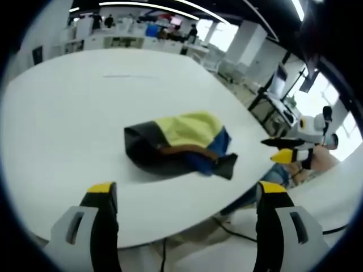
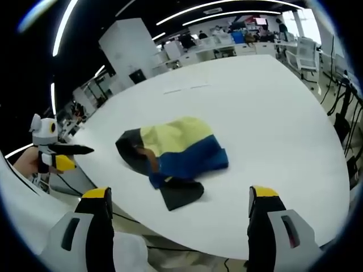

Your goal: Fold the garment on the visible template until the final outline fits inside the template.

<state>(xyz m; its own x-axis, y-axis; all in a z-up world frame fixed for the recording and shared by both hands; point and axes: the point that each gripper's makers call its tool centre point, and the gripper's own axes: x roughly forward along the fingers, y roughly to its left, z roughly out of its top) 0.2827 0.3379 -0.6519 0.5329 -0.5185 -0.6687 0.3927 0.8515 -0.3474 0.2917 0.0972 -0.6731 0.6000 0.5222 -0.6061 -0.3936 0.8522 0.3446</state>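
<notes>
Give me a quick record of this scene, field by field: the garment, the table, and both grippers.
garment: crumpled garment in yellow, blue and black, bunched in a heap, not folded flat
surface: white table, garment lies near its edge
left gripper: left gripper open, short of the garment, holding nothing
right gripper: right gripper open, short of the garment, holding nothing
background: office desks far behind

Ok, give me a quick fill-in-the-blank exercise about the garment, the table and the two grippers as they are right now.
1. The crumpled garment lies on a ____ table.
2. Its top panel is yellow, with a ____ band under it.
3. Both the left gripper and the right gripper are ____, holding nothing.

Missing words: white; blue; open
</notes>
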